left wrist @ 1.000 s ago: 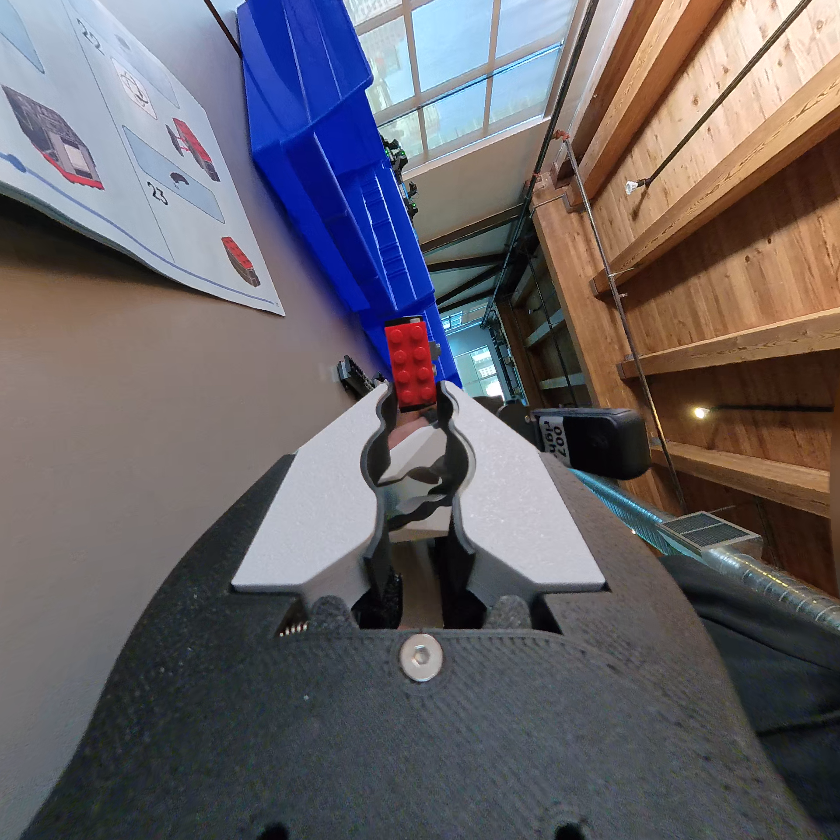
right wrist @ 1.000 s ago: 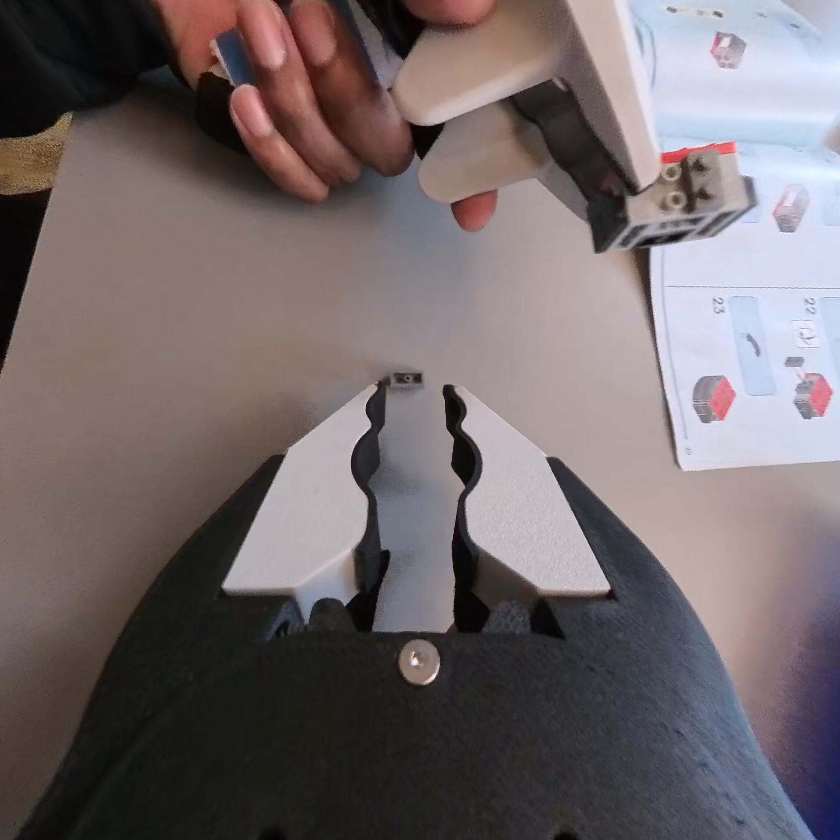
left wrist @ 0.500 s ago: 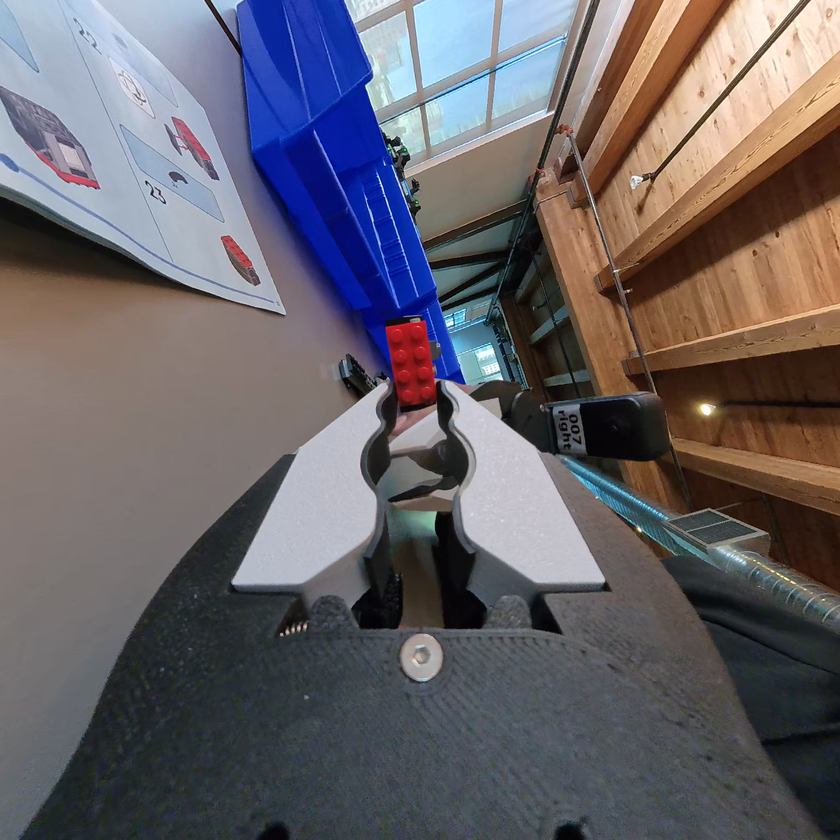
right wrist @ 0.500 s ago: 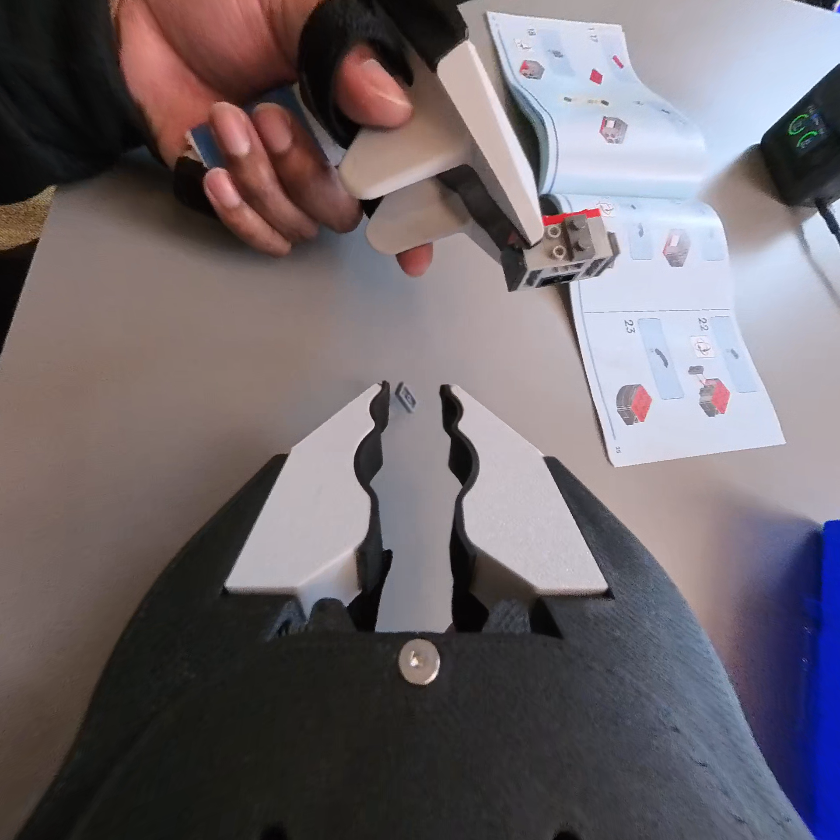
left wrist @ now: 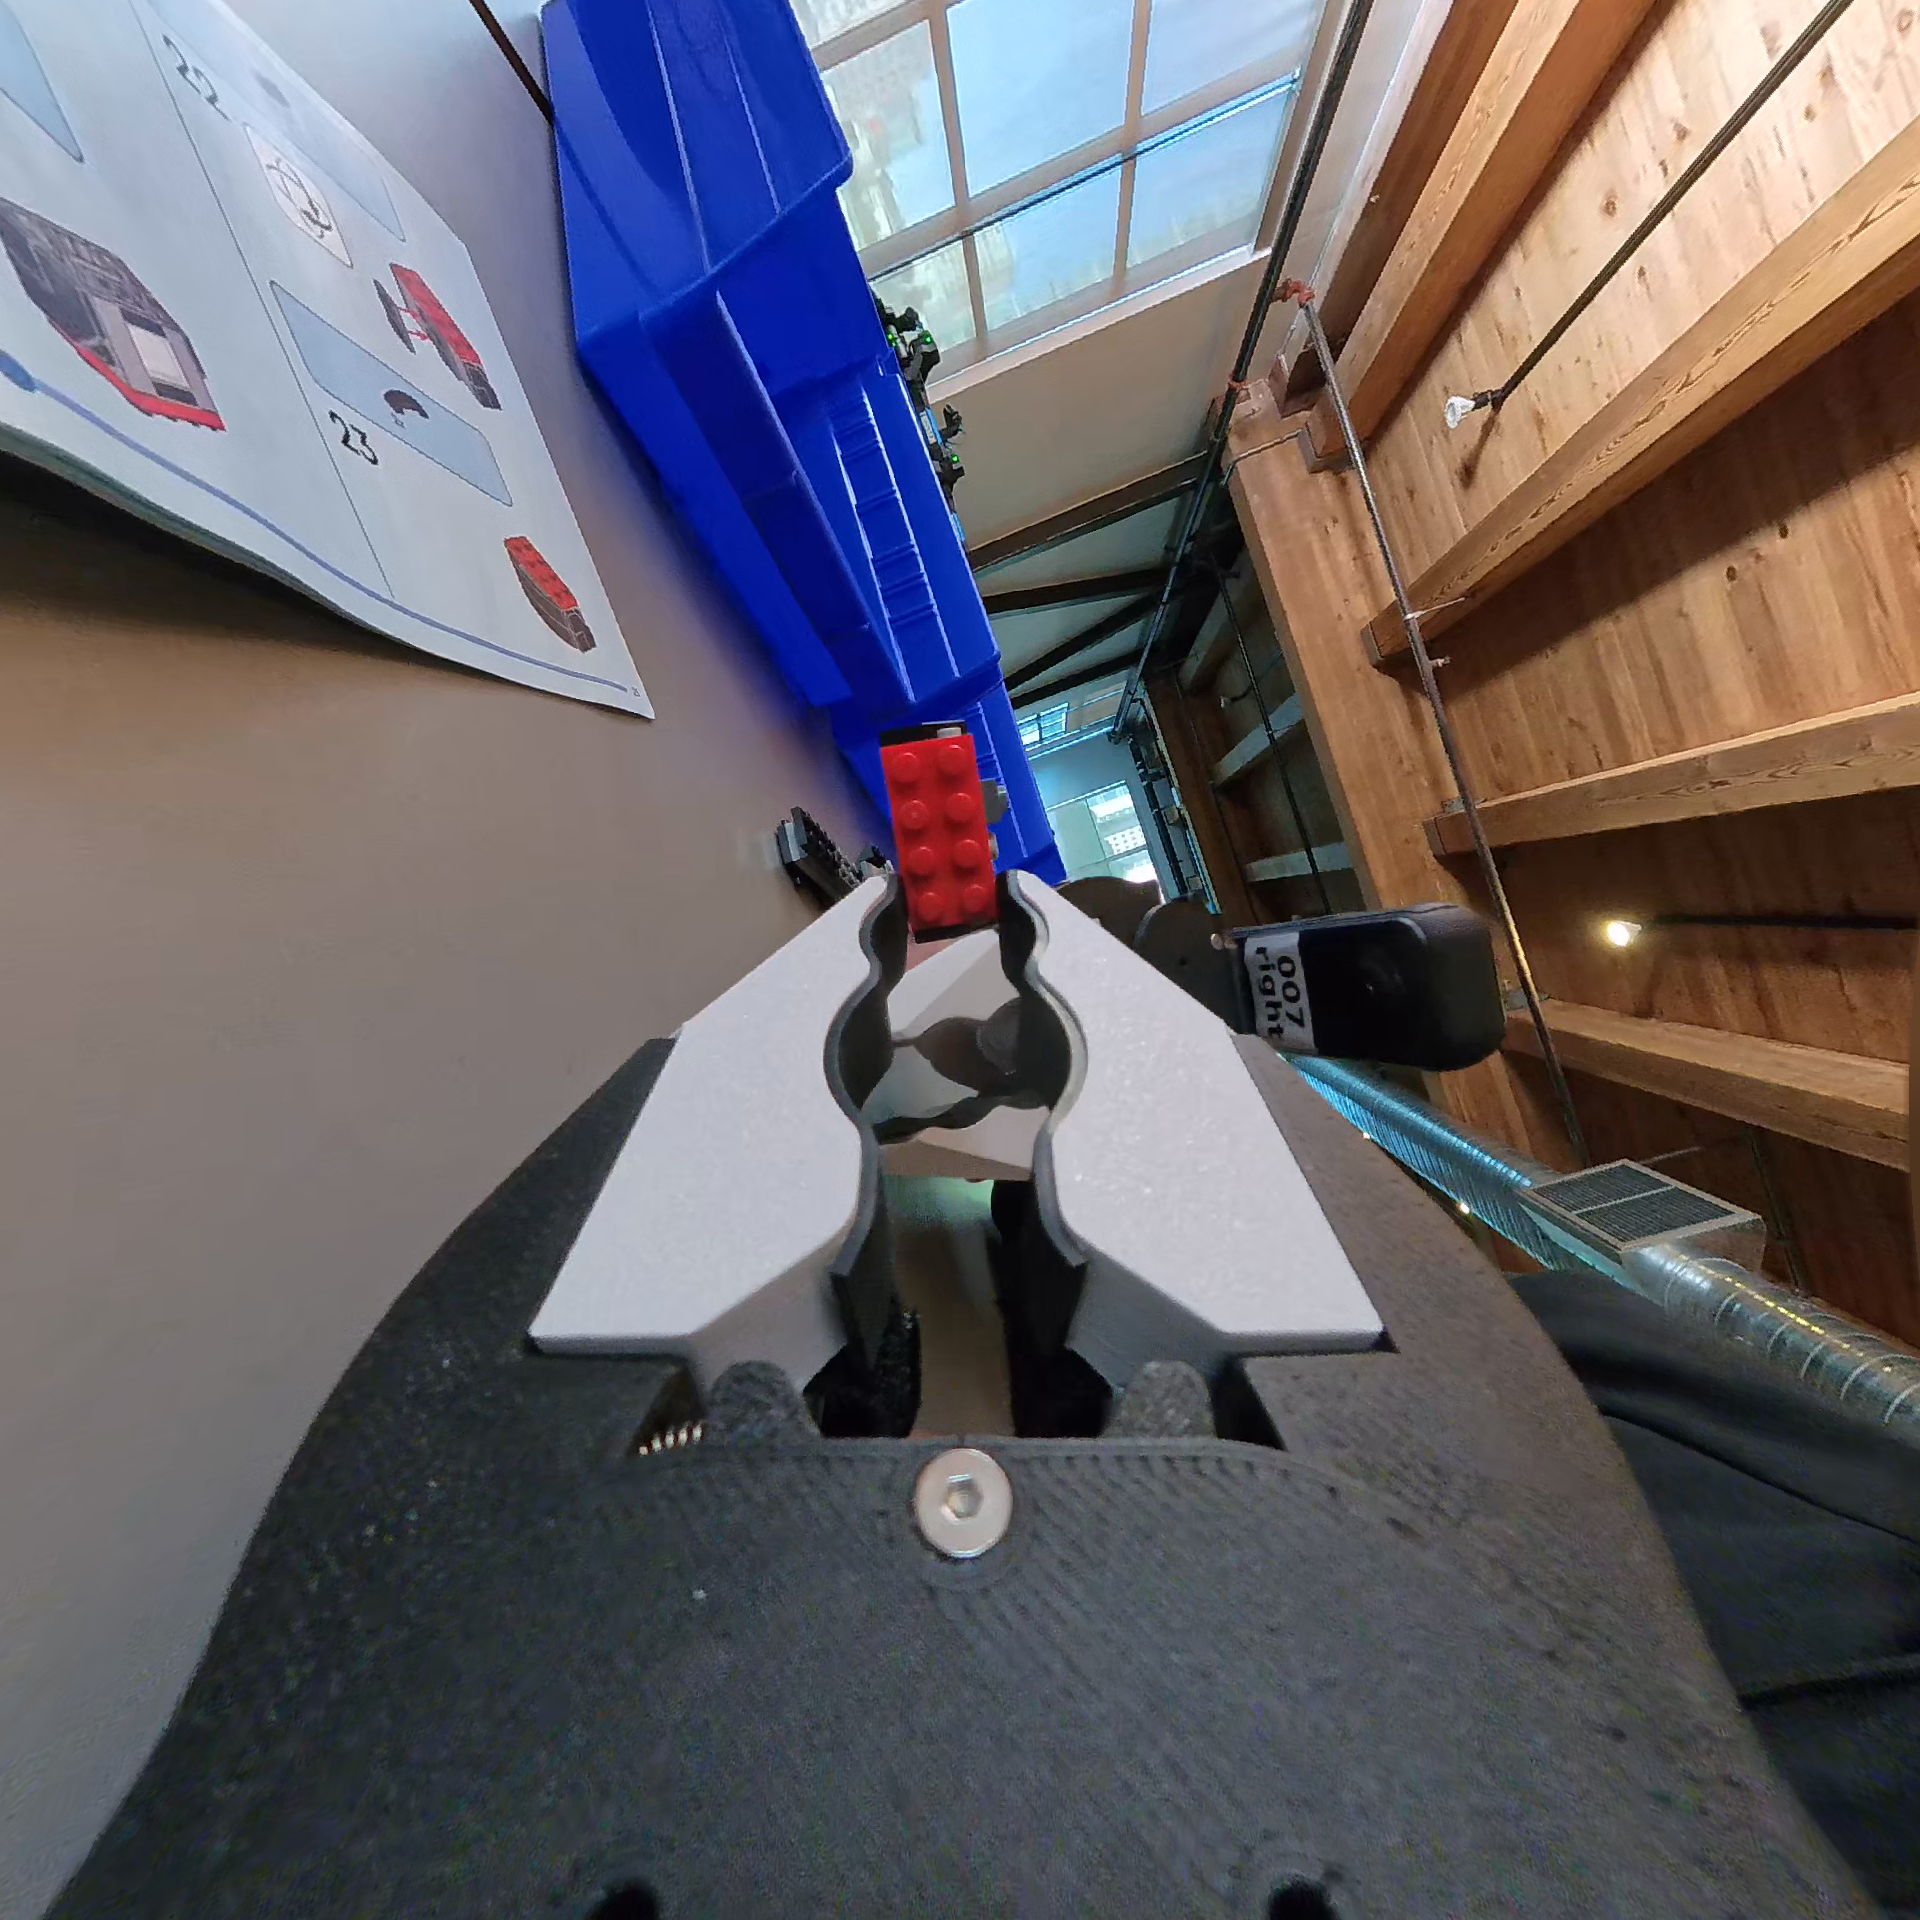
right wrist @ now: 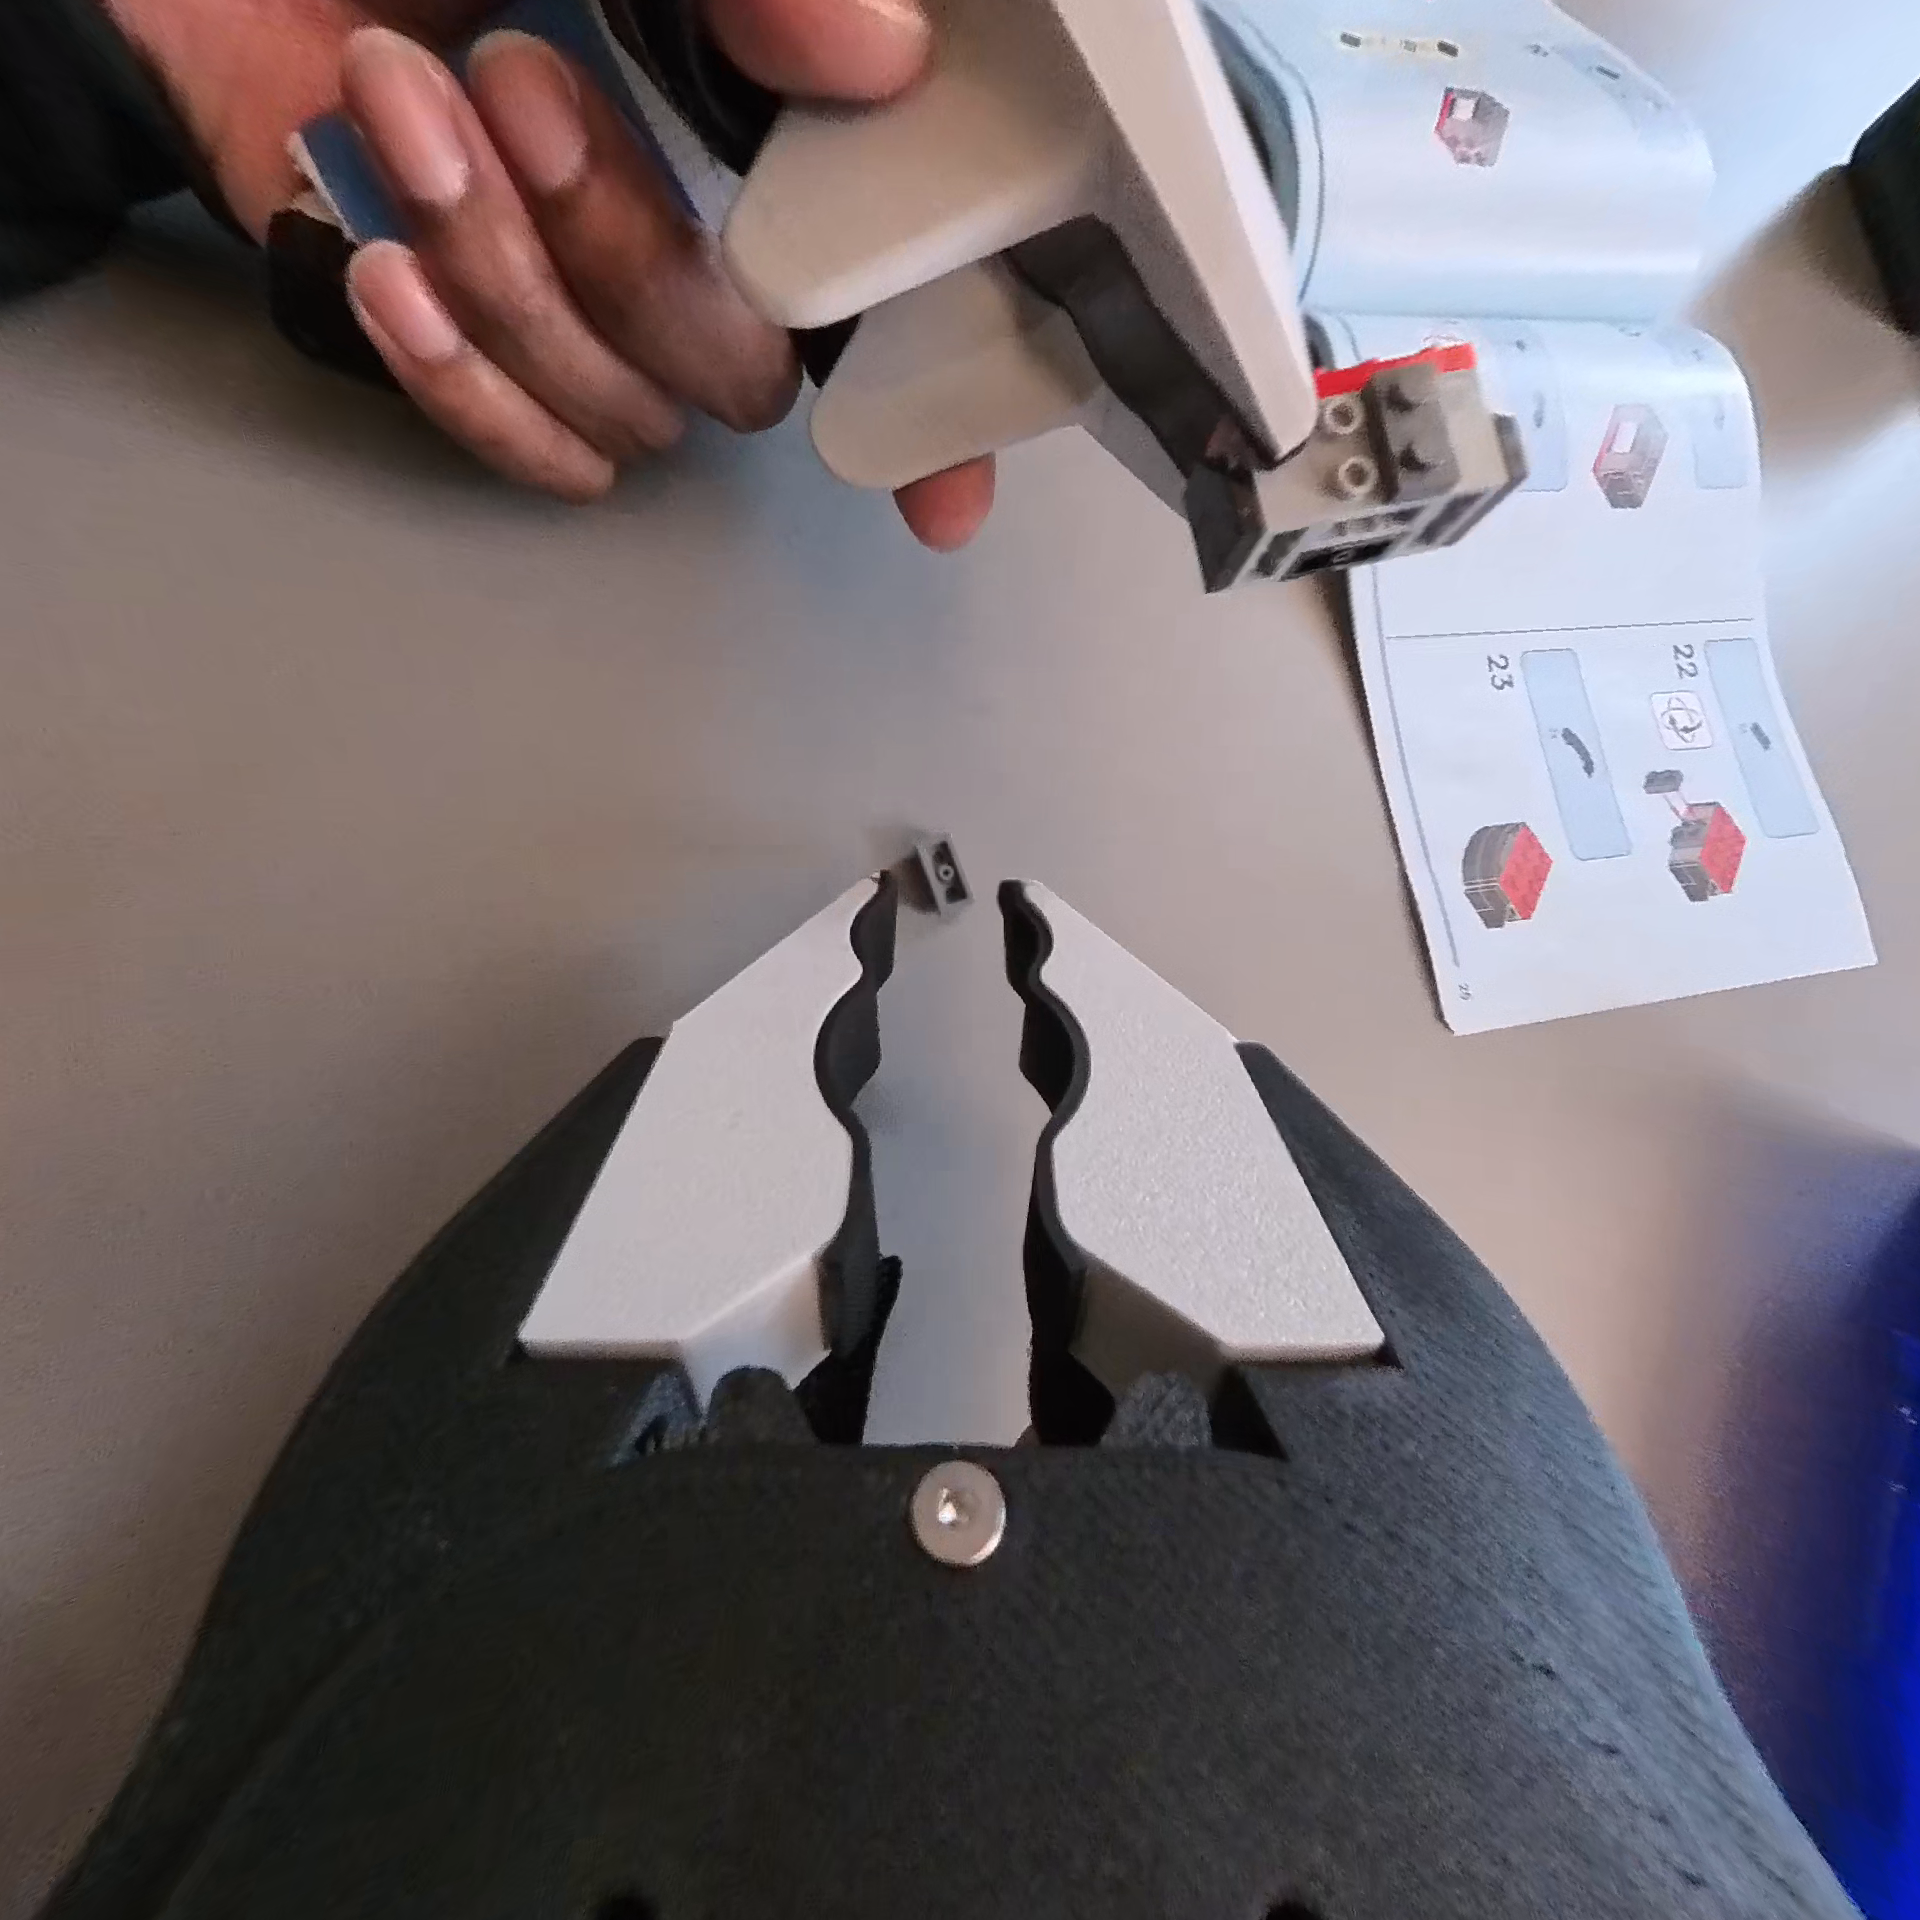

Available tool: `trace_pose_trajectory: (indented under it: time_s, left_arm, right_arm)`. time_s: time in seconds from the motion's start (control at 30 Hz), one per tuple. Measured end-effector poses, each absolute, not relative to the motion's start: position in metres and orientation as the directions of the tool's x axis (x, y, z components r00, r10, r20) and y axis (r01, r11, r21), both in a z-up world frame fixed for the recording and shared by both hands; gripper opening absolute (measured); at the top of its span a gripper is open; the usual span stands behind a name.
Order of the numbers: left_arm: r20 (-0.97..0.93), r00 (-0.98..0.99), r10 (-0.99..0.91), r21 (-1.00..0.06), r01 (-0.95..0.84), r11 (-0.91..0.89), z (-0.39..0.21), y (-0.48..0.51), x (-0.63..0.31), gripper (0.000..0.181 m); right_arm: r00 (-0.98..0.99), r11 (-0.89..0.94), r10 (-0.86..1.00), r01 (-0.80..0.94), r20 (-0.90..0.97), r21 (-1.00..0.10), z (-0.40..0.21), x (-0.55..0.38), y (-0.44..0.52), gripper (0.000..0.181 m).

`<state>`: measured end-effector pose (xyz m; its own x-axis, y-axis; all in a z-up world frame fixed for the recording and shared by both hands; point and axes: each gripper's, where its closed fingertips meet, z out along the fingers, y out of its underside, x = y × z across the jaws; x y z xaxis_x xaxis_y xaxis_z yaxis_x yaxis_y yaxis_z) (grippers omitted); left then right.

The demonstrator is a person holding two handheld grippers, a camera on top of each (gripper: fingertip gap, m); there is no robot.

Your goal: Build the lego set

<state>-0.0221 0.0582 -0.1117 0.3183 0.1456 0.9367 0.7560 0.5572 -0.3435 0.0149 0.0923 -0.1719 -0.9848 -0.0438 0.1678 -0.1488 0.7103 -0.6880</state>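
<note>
My left gripper (left wrist: 943, 899) is shut on a small lego assembly (left wrist: 940, 831), whose red studded plate faces the camera. In the right wrist view the left gripper (right wrist: 1262, 457) holds that grey, black and red assembly (right wrist: 1361, 478) above the table, with a person's hand (right wrist: 540, 260) behind it. My right gripper (right wrist: 940, 888) is open over the grey table (right wrist: 416, 727). A tiny grey lego piece (right wrist: 940, 878) sits tilted between its fingertips, close to the left one. I cannot tell whether it rests on the table.
An open instruction booklet (right wrist: 1621, 727) lies at the right, and it also shows in the left wrist view (left wrist: 260, 343). Blue bins (left wrist: 748, 364) stand beyond it. A small black lego part (left wrist: 821, 857) lies on the table. A blue bin edge (right wrist: 1870, 1455) shows at the lower right. Across from one pair of fingers to the other is roughly 8 cm.
The tiny grey piece has turned from flat to tilted at my right fingertips. My right gripper pulled back, then came close to the left gripper's assembly again. The left gripper's hold is unchanged.
</note>
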Motion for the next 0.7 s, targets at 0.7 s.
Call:
trace_pose_trajectory:
  time_s: [0.7]
  left_arm:
    - [0.936,0.319,0.146,-0.345,0.755,0.558,-0.112,0.058,-0.022,0.016]
  right_arm:
    - [-0.982,0.595,0.078,-0.091,0.171,-0.799,-0.131,-0.015,0.102,0.017]
